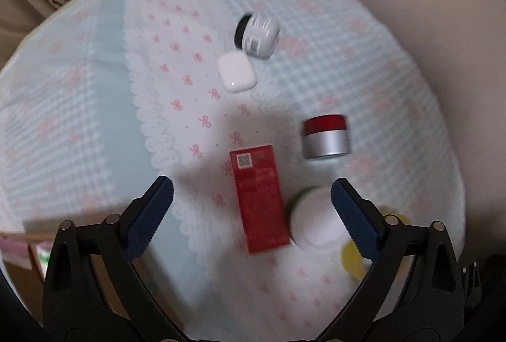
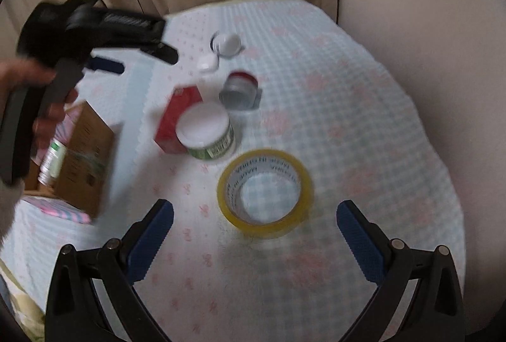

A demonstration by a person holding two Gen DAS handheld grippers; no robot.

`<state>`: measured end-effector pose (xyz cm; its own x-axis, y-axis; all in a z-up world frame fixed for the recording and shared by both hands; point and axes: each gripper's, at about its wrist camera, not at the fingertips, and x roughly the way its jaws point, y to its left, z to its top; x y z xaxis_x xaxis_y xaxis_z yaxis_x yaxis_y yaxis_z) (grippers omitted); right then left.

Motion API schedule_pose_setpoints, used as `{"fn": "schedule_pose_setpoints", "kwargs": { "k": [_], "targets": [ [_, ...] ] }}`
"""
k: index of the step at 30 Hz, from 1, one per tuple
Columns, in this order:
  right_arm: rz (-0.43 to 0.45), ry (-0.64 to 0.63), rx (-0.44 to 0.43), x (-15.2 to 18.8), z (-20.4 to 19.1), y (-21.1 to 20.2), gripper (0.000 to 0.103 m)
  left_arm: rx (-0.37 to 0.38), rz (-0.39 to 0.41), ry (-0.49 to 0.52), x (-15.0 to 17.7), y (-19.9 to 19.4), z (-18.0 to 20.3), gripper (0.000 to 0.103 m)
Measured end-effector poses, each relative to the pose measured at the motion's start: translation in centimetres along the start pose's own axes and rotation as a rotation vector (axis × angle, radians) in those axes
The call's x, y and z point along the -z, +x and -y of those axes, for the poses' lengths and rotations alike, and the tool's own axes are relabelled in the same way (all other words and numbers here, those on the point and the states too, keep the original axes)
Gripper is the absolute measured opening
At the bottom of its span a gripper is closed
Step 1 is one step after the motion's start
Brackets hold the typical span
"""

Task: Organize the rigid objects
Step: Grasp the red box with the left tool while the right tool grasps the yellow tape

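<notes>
the left gripper (image 1: pixel 251 202), jaws wide and empty, hovers above the flat red cardboard box (image 1: pixel 259 198), which lies touching the white-lidded green-labelled jar (image 1: pixel 316 220) on the bench. light, stiff, crushable: grip its long sides.

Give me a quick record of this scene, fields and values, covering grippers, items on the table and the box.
left gripper: open, above the red box
right gripper: open, nearest the tape roll
white-lid jar: upright, right against the red box
silver jar: red lid, stands apart
white case: beside a tipped white bottle
cardboard box: at the table's left edge, holds a bottle
surface: tablecloth, bow print
</notes>
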<state>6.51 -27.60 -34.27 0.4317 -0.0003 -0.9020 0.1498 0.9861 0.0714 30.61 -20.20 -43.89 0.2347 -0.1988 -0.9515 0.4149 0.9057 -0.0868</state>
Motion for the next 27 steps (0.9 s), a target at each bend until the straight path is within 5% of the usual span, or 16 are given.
{"fn": "schedule_pose_setpoints", "kwargs": {
  "k": [14, 27],
  "targets": [
    [0.003, 0.009, 0.06, 2.0, 0.4, 8.4, 0.103, -0.018, -0.126, 0.091, -0.2, 7.7, 0.1, 0.069],
    [0.045, -0.015, 0.082, 1.2, 0.6, 9.4, 0.098, 0.035, -0.163, 0.011, 0.3, 8.4, -2.2, 0.066]
  ]
}}
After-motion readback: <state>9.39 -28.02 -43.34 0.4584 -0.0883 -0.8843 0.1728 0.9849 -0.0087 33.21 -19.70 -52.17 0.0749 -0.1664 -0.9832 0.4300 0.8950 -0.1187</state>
